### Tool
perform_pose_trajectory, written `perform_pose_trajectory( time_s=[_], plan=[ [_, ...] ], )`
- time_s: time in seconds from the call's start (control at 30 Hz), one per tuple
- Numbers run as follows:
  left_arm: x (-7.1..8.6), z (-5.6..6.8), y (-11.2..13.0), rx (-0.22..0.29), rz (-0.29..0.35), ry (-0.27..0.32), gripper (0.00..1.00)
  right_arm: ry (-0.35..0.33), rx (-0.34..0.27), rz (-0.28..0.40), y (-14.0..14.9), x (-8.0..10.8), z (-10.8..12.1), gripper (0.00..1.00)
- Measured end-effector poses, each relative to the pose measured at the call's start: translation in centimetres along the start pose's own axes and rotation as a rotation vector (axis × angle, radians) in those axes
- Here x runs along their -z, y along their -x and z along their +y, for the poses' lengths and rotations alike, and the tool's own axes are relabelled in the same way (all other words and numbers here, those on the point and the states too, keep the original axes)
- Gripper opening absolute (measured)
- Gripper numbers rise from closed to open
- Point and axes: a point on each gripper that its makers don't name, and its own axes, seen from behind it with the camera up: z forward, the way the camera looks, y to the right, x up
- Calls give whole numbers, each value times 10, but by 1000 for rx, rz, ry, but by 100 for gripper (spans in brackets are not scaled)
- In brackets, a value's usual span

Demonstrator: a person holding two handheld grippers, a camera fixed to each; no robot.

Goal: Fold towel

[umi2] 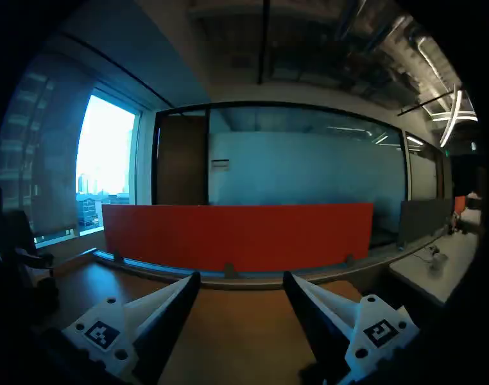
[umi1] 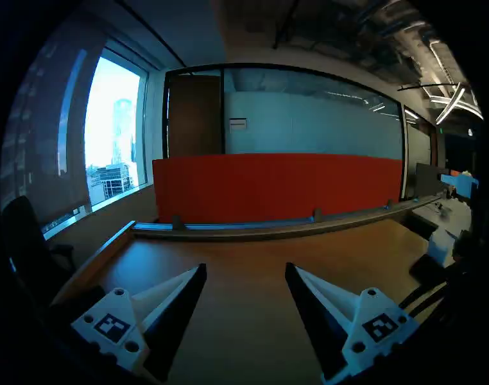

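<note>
over a wooden desk (umi1: 244, 321) (red divider (umi1: 276, 186) behind); left gripper (umi1: 245, 267), right gripper (umi2: 241, 275): jaws apart

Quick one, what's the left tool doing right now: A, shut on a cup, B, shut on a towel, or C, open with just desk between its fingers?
C: the left tool stands open, and the wooden desk shows through the gap between its fingers.
</note>
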Motion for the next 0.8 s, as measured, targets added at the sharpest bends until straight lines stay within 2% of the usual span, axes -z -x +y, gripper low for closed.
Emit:
perform_pose_trajectory(
  time_s=[0.17,0.4,0.67,0.8],
  plan=[
    [-1,-6,-14,17,43,-13,91,-7,-6,0,2,-1,-14,99],
    [-3,-3,-21,19,64,-6,90,-5,-9,-5,2,-2,-19,99],
    [-5,-2,-23,-24,90,-10,90,-6,-26,-28,2,-2,-21,99],
    [-6,-1,-20,-29,102,-15,90,-3,-32,-39,-2,0,-22,99]
  ],
)
